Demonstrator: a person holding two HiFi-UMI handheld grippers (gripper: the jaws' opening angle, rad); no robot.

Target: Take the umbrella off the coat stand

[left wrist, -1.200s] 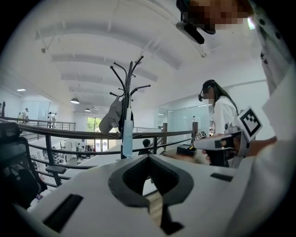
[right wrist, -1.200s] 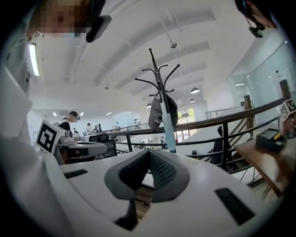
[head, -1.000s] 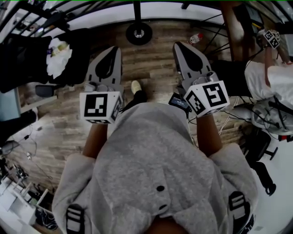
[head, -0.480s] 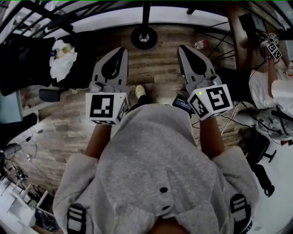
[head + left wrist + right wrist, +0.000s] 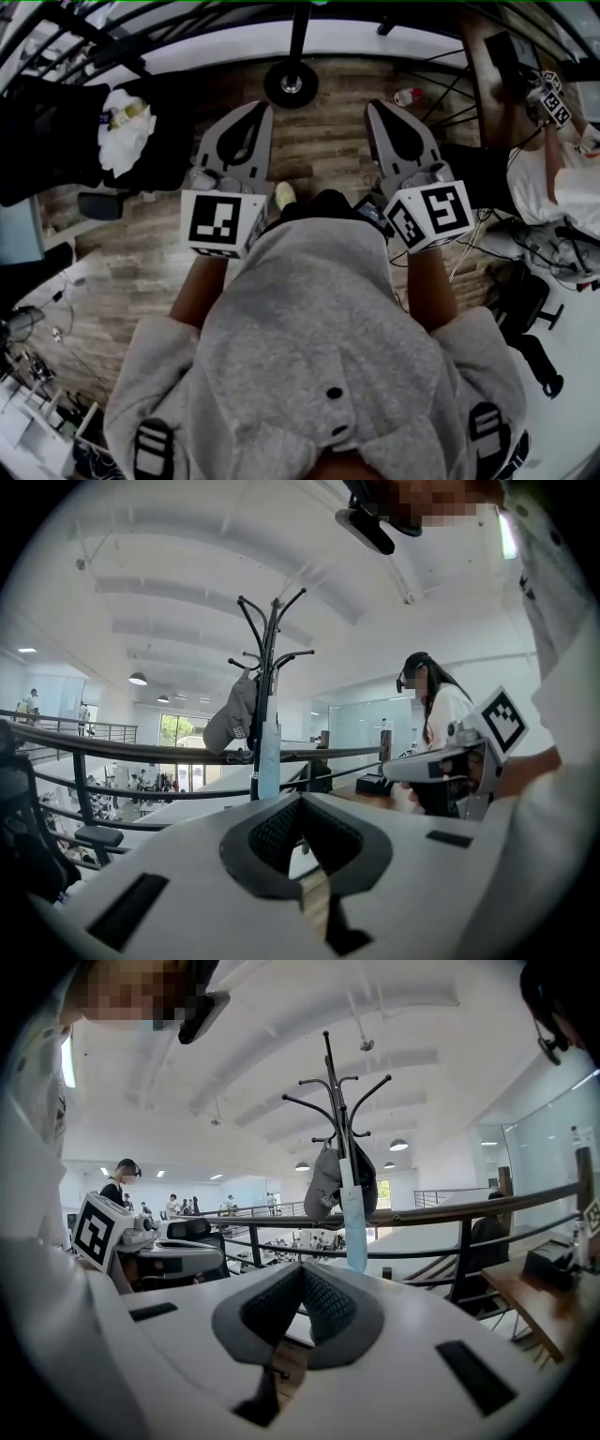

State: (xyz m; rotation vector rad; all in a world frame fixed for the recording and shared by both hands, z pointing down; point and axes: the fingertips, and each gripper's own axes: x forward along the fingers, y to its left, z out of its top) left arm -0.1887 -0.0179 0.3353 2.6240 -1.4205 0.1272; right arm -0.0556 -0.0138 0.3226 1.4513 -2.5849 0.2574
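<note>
A person in a grey hooded top faces a black coat stand point(image 5: 268, 658) that rises on the near side of a dark railing point(image 5: 141, 752). A slim pale-blue umbrella point(image 5: 269, 757), folded, hangs down along the pole from the upper hooks, beside a grey cap point(image 5: 232, 719); both are well apart from the grippers.

The step in hand looks like the approach. To do it well, the person should step closer and open one gripper wide before arriving; the grip should go around the umbrella's narrow body or near its top, clear of the cap. The umbrella should then be lifted so its loop or handle comes free of the hook; pulling straight back might tip the stand. How it is hooked is too small to tell.

The left gripper point(image 5: 262, 107) and right gripper point(image 5: 374, 105) are held out side by side in front of the body, forearms forward. They point nearly level toward the stand, whose round base point(image 5: 291, 82) sits on the wooden floor; each has its jaws pressed together with nothing between them.
</note>
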